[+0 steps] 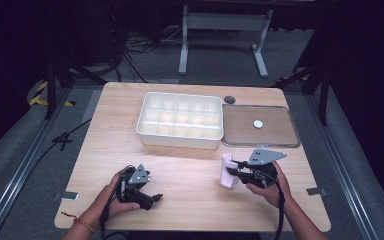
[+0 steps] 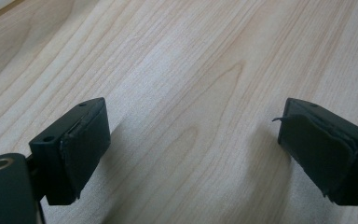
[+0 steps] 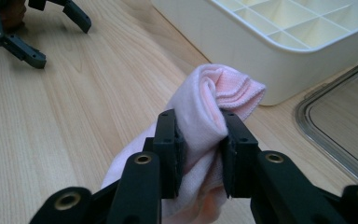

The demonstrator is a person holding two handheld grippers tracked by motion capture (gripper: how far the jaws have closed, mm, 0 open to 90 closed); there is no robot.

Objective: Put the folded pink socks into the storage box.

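Pink cloth [image 3: 205, 126] between right gripper [image 3: 199, 154] fingers, near tray [image 3: 279, 51] edge.

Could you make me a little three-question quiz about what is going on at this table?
1. True or false: the right tongs are shut on the pink cloth.
2. What lies between the jaws of the left tongs?
A. a cloth
B. nothing but bare table
C. a lid
3. Fill in: the white disc lies on the clear ____ to the right of the white tray.

Key
1. True: both jaws press the rolled cloth.
2. B: the jaws stand wide apart over the wooden table.
3. lid.
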